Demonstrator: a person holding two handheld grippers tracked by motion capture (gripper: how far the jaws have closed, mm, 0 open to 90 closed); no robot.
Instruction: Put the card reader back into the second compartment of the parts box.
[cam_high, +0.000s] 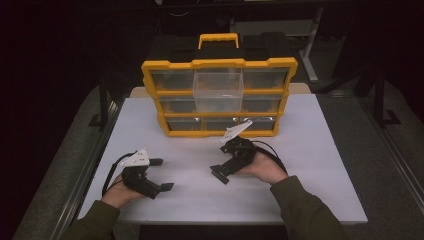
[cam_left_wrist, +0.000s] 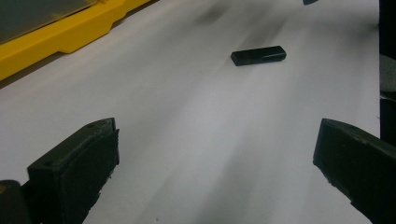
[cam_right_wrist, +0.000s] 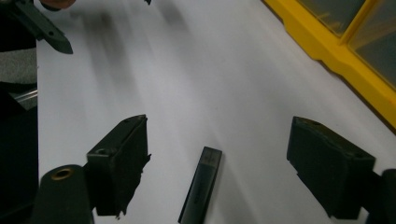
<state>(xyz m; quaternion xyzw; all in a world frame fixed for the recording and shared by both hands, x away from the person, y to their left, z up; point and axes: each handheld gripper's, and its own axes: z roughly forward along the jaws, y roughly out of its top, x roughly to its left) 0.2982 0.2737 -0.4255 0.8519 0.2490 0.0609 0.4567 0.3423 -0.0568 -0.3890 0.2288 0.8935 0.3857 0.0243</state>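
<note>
A small flat black plastic stick (cam_right_wrist: 201, 186) lies on the white surface (cam_high: 310, 165) between the right gripper's (cam_right_wrist: 217, 163) parted jaws, untouched. The left gripper (cam_left_wrist: 215, 163) rests wide open nearby, empty, near the yellow drawer organiser (cam_high: 218, 63).

High view above the table (cam_high: 320, 150) — claw views low, close, sharing it.

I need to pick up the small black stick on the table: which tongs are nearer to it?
Right. The right tongs straddle the black stick, jaws open and not touching it. The left tongs sit apart across the white table, stick ahead.
</note>
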